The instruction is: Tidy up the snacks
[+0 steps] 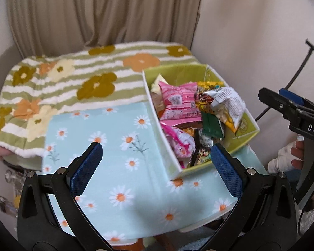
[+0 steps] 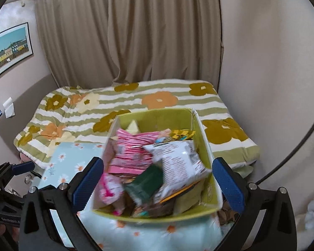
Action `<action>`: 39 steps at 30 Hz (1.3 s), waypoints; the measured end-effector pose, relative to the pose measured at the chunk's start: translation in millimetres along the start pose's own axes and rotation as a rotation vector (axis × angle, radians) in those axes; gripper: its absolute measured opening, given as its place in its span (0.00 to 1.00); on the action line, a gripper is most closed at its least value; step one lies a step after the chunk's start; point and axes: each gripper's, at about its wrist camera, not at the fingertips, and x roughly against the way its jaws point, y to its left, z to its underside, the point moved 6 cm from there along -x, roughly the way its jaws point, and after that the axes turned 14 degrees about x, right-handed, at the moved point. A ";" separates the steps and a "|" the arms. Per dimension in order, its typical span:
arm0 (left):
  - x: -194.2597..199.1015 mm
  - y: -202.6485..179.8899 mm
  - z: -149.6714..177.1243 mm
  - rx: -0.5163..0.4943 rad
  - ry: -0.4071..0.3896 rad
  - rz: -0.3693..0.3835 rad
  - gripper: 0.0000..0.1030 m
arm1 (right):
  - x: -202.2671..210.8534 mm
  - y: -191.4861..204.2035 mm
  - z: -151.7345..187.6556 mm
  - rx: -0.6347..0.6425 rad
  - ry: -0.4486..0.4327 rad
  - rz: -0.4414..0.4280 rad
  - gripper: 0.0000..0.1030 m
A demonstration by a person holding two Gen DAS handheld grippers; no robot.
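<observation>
A green box full of snack packets stands on a daisy-print table. Inside are pink packets, a white bag and a dark green packet. My left gripper is open and empty above the table, just left of the box. My right gripper is open and empty, held over the near end of the box; it shows in the left wrist view to the right of the box.
A bed with a green-striped flower blanket lies behind the table. Beige curtains hang at the back. A framed picture hangs on the left wall. A wall runs along the right.
</observation>
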 end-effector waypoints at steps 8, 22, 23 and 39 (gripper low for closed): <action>115.1 46.0 16.4 0.014 -0.218 -0.013 1.00 | 84.3 64.5 11.2 -0.018 -0.080 0.034 1.00; 199.7 90.5 66.1 0.048 -0.365 -0.031 1.00 | 145.1 115.2 48.8 0.031 -0.120 0.138 1.00; 201.1 89.9 67.6 0.047 -0.371 -0.035 1.00 | 146.5 115.5 49.9 0.030 -0.122 0.139 1.00; 208.2 75.4 73.3 0.026 -0.393 -0.049 1.00 | 156.5 108.6 49.5 0.005 -0.141 0.139 1.00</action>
